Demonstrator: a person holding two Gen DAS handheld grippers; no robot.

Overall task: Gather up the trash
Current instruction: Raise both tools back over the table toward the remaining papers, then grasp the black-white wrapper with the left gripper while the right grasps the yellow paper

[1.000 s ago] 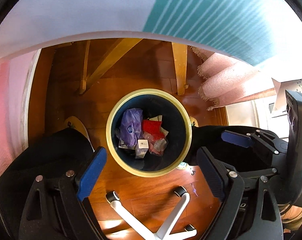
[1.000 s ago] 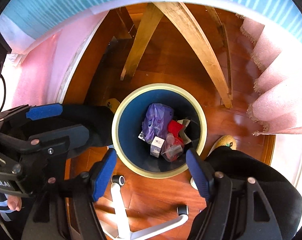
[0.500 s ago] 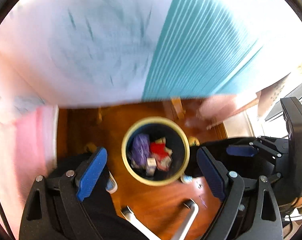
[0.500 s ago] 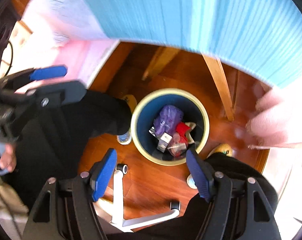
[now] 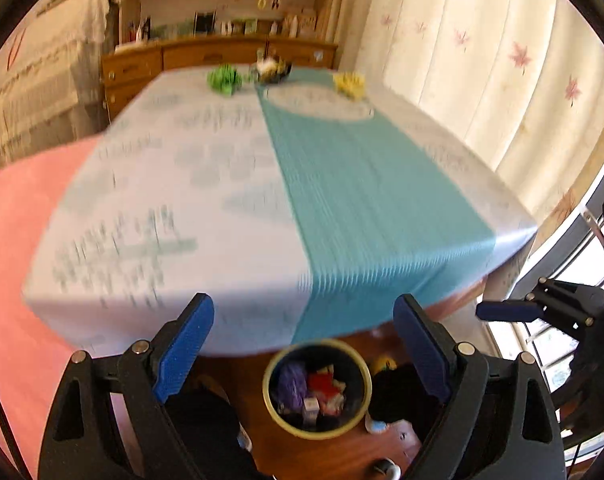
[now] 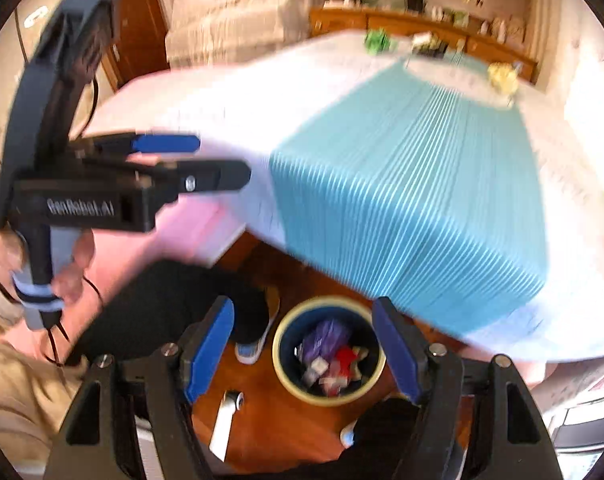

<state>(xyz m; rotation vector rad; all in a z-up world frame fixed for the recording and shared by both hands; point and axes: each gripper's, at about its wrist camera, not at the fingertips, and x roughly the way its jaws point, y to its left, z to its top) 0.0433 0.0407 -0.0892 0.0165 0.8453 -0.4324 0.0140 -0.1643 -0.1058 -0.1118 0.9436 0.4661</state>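
covered table (image 5: 230, 200) above floor bin (image 5: 317, 390) of trash (image 5: 311, 392)

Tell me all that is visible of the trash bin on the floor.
The bin is round, dark blue inside with a pale yellow rim. It stands upright on the wooden floor, by the table edge, open at the top. Inside lie a purple bag, a red wrapper and small pale scraps. Nothing grips it.

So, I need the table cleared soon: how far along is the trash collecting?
Done: the bin on the floor already holds purple and red wrappers. In hand: nothing; the left tongs and right tongs are both open and empty. Left: a green piece, a dark item and a yellow piece sit at the table's far end.
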